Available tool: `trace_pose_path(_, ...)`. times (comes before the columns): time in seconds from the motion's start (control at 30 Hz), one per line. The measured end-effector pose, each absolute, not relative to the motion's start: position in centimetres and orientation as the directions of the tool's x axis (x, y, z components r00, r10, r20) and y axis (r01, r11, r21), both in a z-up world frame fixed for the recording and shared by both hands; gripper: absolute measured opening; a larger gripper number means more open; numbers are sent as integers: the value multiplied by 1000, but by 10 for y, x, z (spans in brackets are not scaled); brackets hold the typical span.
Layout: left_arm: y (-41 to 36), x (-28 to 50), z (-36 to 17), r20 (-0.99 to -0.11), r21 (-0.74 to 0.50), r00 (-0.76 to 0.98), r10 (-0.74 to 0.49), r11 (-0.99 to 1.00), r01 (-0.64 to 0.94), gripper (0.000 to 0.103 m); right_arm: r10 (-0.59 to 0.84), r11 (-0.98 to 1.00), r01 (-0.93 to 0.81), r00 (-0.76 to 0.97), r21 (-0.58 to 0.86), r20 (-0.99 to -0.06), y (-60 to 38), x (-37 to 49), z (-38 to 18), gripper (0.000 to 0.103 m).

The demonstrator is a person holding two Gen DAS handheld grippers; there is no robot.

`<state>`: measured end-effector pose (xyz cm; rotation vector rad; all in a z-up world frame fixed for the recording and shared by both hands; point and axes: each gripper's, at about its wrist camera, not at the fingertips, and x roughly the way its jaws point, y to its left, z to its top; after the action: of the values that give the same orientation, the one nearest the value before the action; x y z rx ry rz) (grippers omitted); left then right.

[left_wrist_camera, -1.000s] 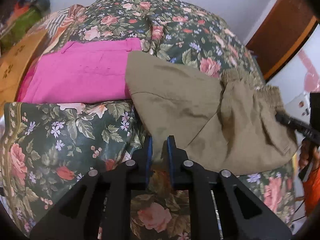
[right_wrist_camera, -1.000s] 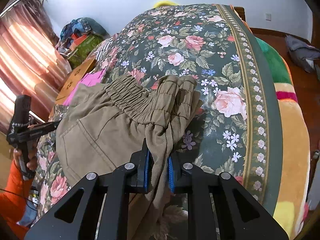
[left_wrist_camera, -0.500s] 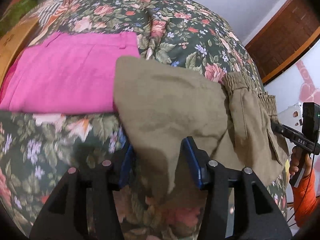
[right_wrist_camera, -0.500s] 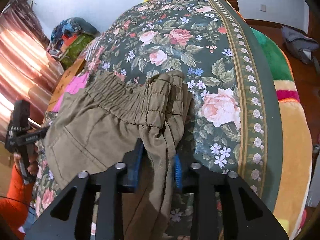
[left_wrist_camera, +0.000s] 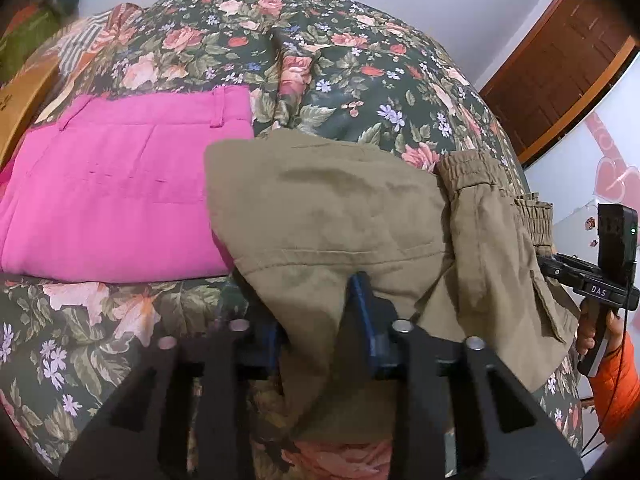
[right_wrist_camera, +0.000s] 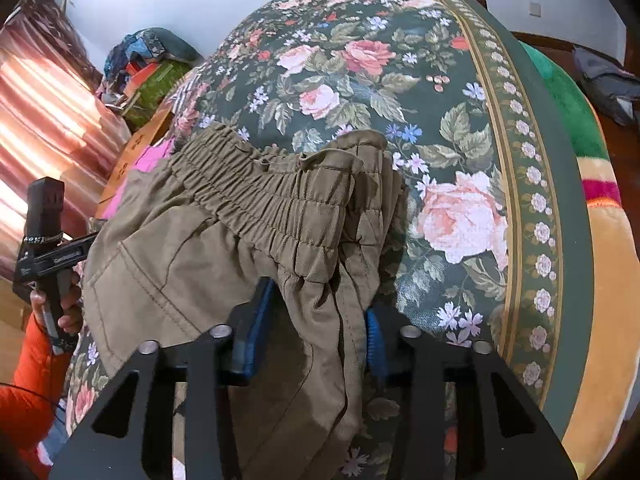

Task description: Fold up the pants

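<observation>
Khaki pants with an elastic waistband lie folded on the floral bedspread. In the left wrist view my left gripper stands open, with a fold of khaki cloth hanging loose between its blue pads. In the right wrist view the pants show their gathered waistband, and my right gripper is open around the bunched waist end, its pads apart from the cloth. Each gripper also appears at the edge of the other's view.
Folded pink pants lie on the bed left of the khaki pair and touch its edge. A cardboard box and piled clutter stand beyond the bed's left side. A green and orange blanket edges the right side.
Both grippers were shut on the khaki cloth a second ago and have opened wide. The pants have settled on the bed.
</observation>
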<state>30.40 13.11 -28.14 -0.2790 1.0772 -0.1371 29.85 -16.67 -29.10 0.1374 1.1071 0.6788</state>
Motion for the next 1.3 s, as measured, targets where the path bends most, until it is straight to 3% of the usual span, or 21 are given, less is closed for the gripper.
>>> trace_pose_path(0.23,118,302,-268,-850,-208,498,-173,978,-16,6,569,795,-450,321,406,-757,-166,291,-276,19)
trace_pose_path(0.3,115,298,-256,-835,-189,525,-161,982,1,3,572,796,-449,336,407,-748,-167,289,-269,17)
trace_pose_path(0.8,121,256,-183,-736,-171,662,-144,985,24,3,593,768,-554,424,322,-685,-134,255,-190,13)
trace_pose_path(1.3,215,233,-135,-677,-172,734,-47,981,-95,3,636,710,-656,440,256,-633,-42,258,-139,13)
